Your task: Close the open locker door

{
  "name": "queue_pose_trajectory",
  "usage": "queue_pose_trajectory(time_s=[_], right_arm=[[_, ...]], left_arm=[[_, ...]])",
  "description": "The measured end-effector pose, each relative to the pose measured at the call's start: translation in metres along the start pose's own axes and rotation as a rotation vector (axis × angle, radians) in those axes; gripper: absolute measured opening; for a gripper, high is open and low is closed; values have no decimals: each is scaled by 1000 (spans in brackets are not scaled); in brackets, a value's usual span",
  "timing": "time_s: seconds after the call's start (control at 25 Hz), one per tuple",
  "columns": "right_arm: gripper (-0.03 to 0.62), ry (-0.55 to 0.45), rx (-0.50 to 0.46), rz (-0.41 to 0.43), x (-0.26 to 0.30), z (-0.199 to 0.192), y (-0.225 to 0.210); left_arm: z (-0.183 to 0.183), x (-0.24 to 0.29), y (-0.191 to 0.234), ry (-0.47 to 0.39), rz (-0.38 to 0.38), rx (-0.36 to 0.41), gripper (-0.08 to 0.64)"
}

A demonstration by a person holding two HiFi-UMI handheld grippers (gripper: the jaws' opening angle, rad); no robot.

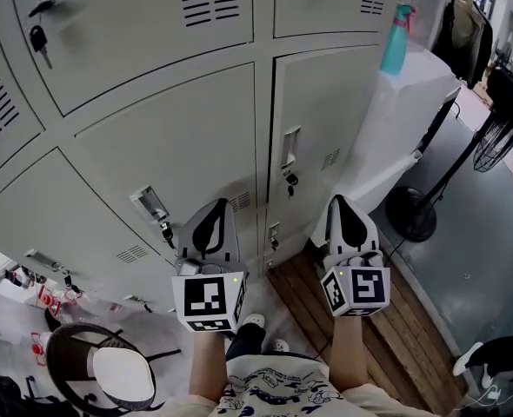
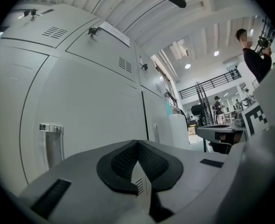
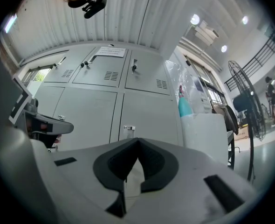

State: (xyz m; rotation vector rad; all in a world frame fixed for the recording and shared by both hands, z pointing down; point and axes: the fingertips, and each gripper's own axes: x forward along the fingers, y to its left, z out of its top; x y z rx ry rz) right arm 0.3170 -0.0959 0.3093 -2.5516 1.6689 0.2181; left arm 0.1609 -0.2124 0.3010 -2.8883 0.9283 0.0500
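A bank of grey metal lockers [image 1: 152, 129] fills the head view. The door [image 1: 322, 111] in front of my right gripper lies flush with its neighbours, with a dark seam along its left edge; I see no door standing ajar. My left gripper [image 1: 221, 203] and my right gripper [image 1: 340, 200] are held side by side a short way from the doors, touching nothing. In the left gripper view the left gripper [image 2: 137, 143] is shut and empty, facing a door with a chrome handle [image 2: 51, 141]. The right gripper [image 3: 137, 140] is also shut and empty, pointing at a door latch [image 3: 129, 128].
A white cabinet [image 1: 404, 120] with a teal spray bottle [image 1: 395, 38] on top stands right of the lockers. A standing fan [image 1: 500, 133] is further right. Wooden boards [image 1: 396, 328] lie underfoot, and a round stool [image 1: 100, 367] sits at lower left. Keys [image 1: 37, 40] hang in locks.
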Motion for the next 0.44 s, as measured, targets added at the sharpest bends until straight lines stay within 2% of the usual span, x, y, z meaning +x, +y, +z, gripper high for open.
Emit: queue_pose_trajectory(time_s=[0.44], right_arm=[[-5, 4, 11, 2, 2, -4, 2]], left_arm=[[-4, -1, 6, 2, 13, -6, 2]])
